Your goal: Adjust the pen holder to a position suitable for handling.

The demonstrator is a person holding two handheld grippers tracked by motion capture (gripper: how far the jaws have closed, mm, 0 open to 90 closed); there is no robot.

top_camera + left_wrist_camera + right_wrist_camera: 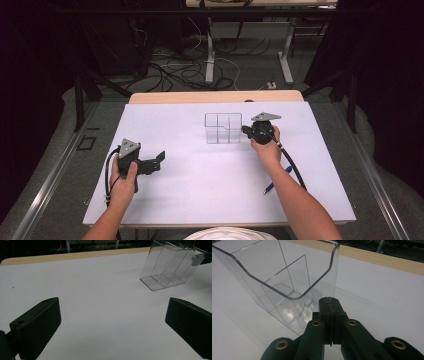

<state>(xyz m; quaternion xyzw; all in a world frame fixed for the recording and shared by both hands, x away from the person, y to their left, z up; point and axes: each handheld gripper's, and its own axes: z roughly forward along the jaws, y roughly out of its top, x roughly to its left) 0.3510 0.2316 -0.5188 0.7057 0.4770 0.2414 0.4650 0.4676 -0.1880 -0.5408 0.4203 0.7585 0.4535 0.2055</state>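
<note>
Clear divided organizer (287, 277) on white bench (200, 190) — light, rigid, slick.
Right gripper (329, 302) fully closed, empty, beside its corner; left gripper (112, 322) wide open, empty — best pinched on 1 thin wall.

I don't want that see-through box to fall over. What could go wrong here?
1. The right gripper is shut, its tip right beside the clear organizer. The organizer looks light, so a push could probably slide or tip it.
2. The blue pen lies by the right forearm; a sweep of that arm could roll it off the white table.
3. The left gripper rests open, far off, so it cannot steady the organizer.
</note>
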